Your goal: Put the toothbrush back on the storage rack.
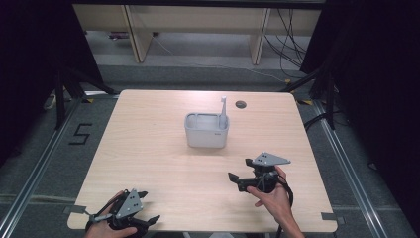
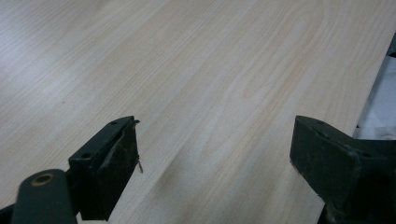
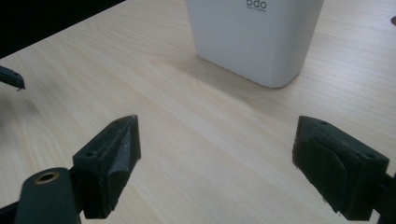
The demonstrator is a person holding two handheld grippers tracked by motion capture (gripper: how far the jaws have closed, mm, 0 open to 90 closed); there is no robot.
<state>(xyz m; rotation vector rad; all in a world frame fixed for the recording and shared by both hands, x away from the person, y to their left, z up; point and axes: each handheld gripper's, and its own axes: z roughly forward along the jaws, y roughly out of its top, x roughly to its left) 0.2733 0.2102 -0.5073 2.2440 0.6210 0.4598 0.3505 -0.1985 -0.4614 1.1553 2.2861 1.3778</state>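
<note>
High view: right gripper (image 1: 238, 175) gaping, angled left, near white holder (image 1: 206, 131).

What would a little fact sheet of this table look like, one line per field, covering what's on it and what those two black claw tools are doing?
Surface: pale wooden table
Main item: white container, near the table's middle
Inside it: a white toothbrush, standing upright at its right side
Left gripper: at the near left edge, jaws wide open, holding nothing
Right gripper: near right of the container, jaws wide open, facing it, not touching
Other detail: small round hole in the tabletop behind the container
</note>
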